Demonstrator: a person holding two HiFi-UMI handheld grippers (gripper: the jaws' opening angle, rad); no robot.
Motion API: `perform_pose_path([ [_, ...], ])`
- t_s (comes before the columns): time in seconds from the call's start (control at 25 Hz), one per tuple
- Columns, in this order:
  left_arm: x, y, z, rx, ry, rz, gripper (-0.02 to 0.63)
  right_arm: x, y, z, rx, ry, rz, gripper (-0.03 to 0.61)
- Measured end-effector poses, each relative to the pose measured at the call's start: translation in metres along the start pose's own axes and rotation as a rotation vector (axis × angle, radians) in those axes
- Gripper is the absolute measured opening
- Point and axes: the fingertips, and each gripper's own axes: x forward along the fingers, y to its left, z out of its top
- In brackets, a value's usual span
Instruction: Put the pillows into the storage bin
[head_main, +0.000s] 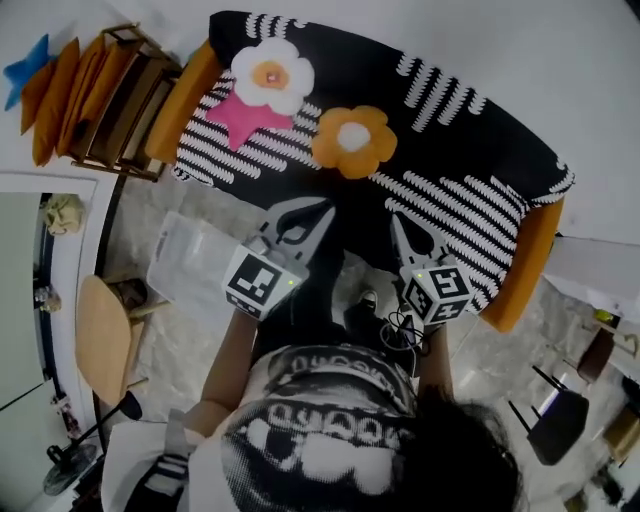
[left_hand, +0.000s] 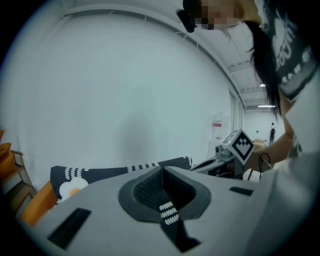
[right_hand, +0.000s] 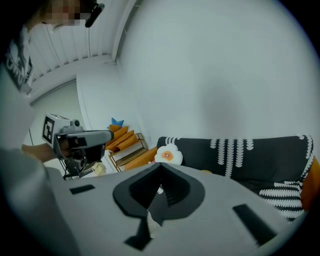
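Three pillows lie on the black-and-white sofa (head_main: 460, 170): a white flower (head_main: 270, 72), a pink star (head_main: 243, 117) and an orange flower (head_main: 352, 140). The white flower pillow (right_hand: 168, 155) also shows in the right gripper view. A clear storage bin (head_main: 192, 256) stands on the floor in front of the sofa's left end. My left gripper (head_main: 322, 212) hovers before the sofa, below the orange flower, shut and empty; its jaws (left_hand: 162, 170) meet at the tip. Beside it my right gripper (head_main: 397, 222) is shut too, with nothing between its jaws (right_hand: 160, 167).
A wooden rack (head_main: 118, 100) with orange cushions and a blue star pillow (head_main: 24, 70) stands left of the sofa. A round wooden stool (head_main: 102, 338) and a fan (head_main: 68, 466) are at the lower left. Dark chairs (head_main: 560, 415) stand at the lower right.
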Motion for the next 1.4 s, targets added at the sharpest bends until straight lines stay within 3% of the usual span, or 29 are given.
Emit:
perform_pose_path([
  [0.36, 0.025, 0.083, -0.056, -0.011, 0.117, -0.127, 0.01, 0.102, -0.035, -0.03, 0.132, 0.135, -0.084, 0.008],
  [0.76, 0.075, 0.123, -0.089, 0.005, 0.123, -0.25, 0.011, 0.179, -0.097, -0.077, 0.24, 0.272, -0.148, 0.012],
  [1.0, 0.11, 0.141, -0.121, -0.001, 0.143, -0.244, 0.011, 0.221, -0.142, -0.131, 0.339, 0.379, -0.141, 0.028],
  [1.28, 0.157, 0.152, -0.171, -0.031, 0.167, -0.176, 0.011, 0.274, -0.197, -0.209, 0.429, 0.49, -0.116, 0.082],
  [1.4, 0.176, 0.156, -0.192, -0.052, 0.189, -0.146, 0.011, 0.296, -0.217, -0.245, 0.494, 0.535, -0.109, 0.148],
])
